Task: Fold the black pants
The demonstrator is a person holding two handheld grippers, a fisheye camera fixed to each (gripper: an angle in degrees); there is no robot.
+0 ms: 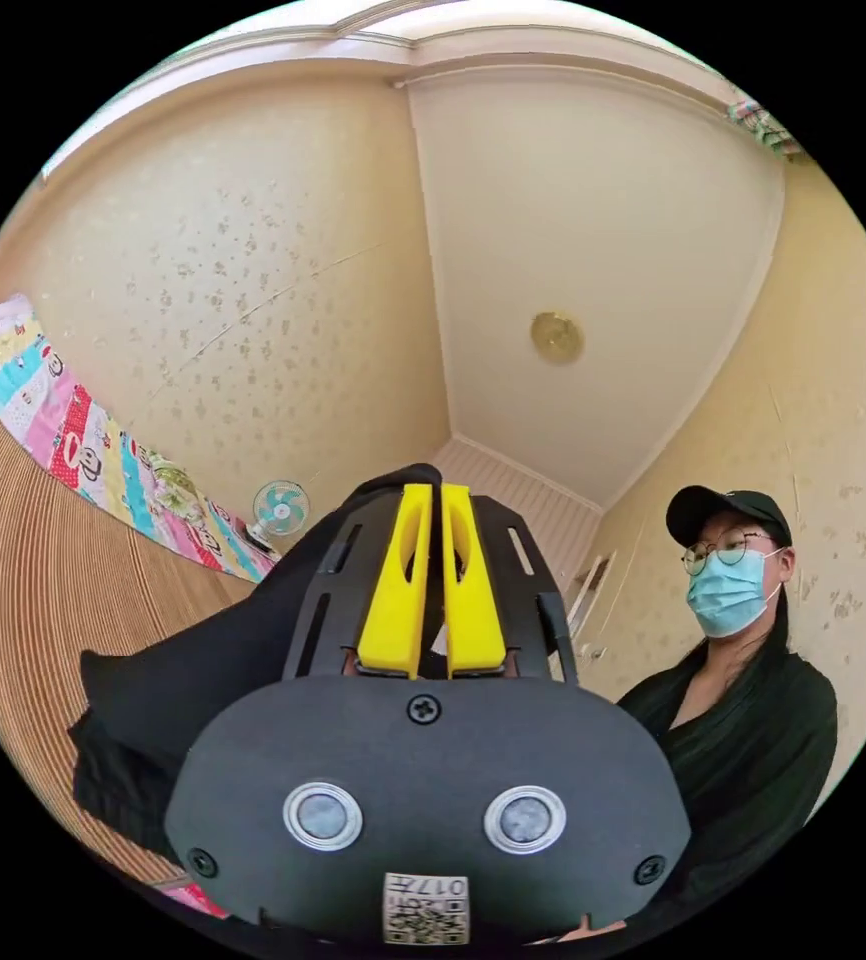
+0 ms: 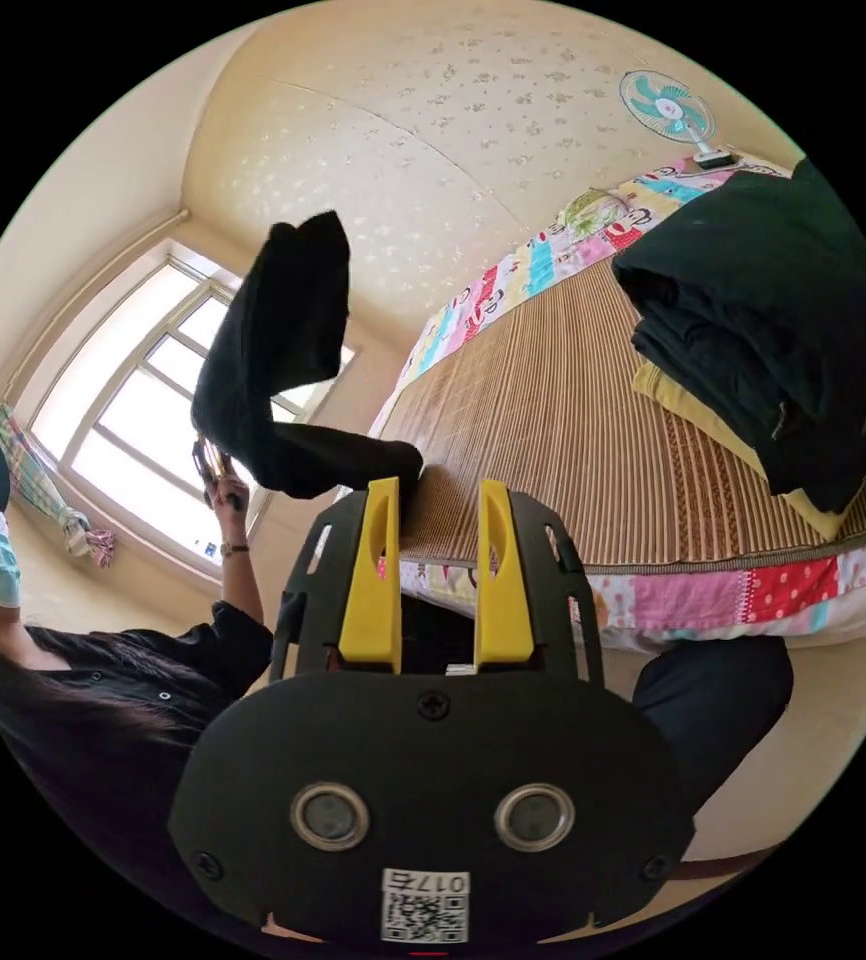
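The left gripper (image 1: 431,500) is clamping black pants (image 1: 193,660) between its nearly closed yellow jaws; the cloth is draping down behind it toward the mat (image 1: 43,600). In the right gripper view the left gripper (image 2: 211,462) is holding the pants (image 2: 278,360) aloft, their long axis running upward against the window (image 2: 143,400), the lower end trailing onto the mat's (image 2: 553,440) edge. The right gripper (image 2: 438,495) is hanging with jaws apart, holding nothing. A folded dark stack (image 2: 773,330) is lying on the mat, a fan (image 2: 668,108) standing by the speckled wall (image 2: 433,130).
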